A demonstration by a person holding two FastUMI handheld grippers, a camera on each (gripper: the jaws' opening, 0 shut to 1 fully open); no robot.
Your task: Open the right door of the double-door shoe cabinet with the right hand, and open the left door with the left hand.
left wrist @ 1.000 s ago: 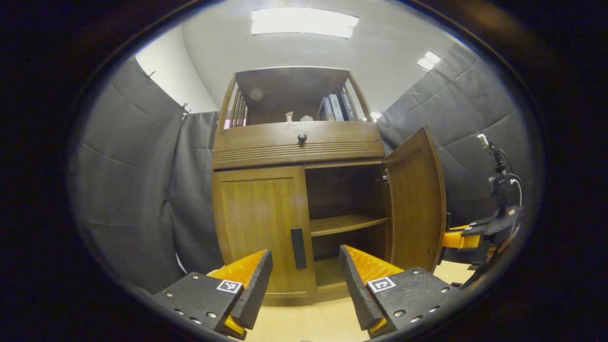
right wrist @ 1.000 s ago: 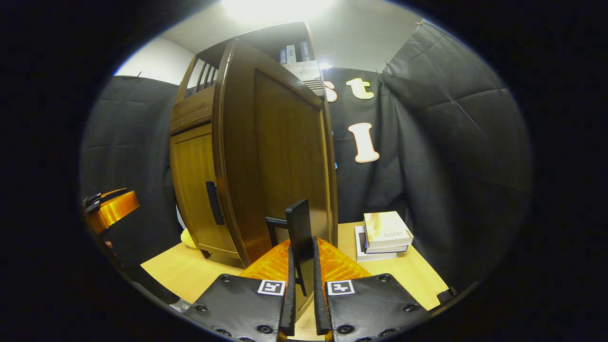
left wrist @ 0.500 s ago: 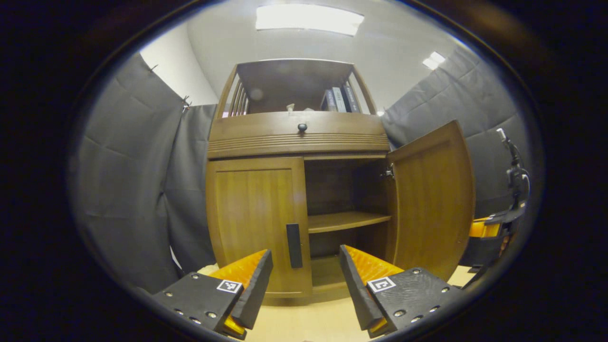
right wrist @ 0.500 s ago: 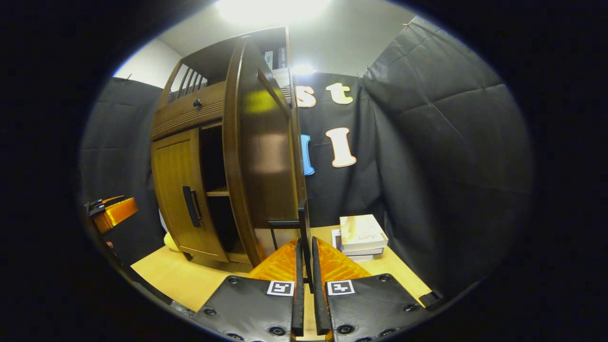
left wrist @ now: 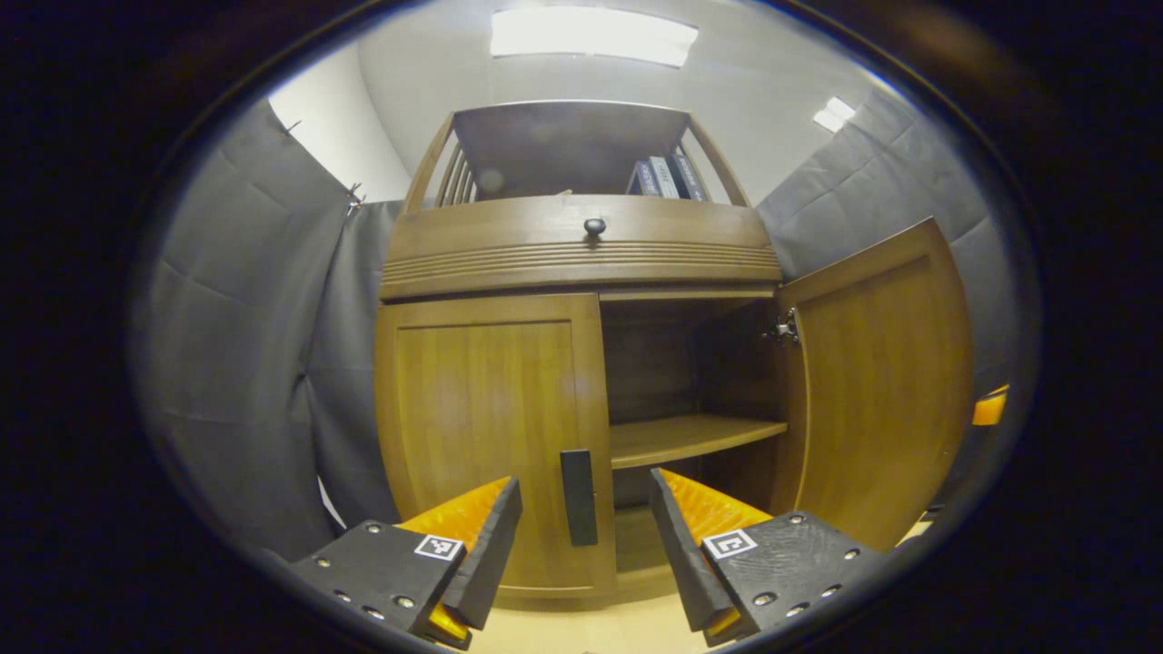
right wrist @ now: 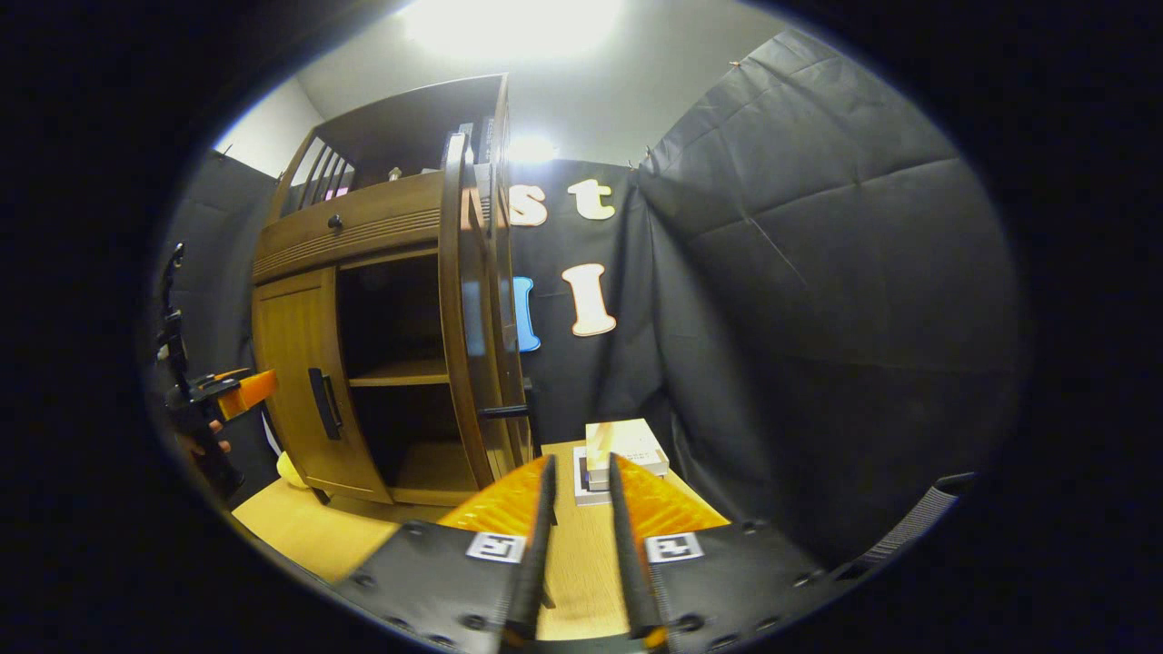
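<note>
The brown wooden shoe cabinet (left wrist: 581,263) stands on a pale wooden table (right wrist: 300,527), its right door (left wrist: 877,381) swung wide open and cut off at the edge of the left gripper view, its left door (left wrist: 486,427) shut flat with a dark bar handle (left wrist: 578,498). Inside, 1 smooth shelf (left wrist: 690,438) shows, while the deep corners are too dark to read. The left gripper (left wrist: 586,536) is spread wide just before the handle, grasping nothing; the right gripper (right wrist: 581,545) has its fingers a little apart around nothing, near 2 stacked books (right wrist: 622,450).
</note>
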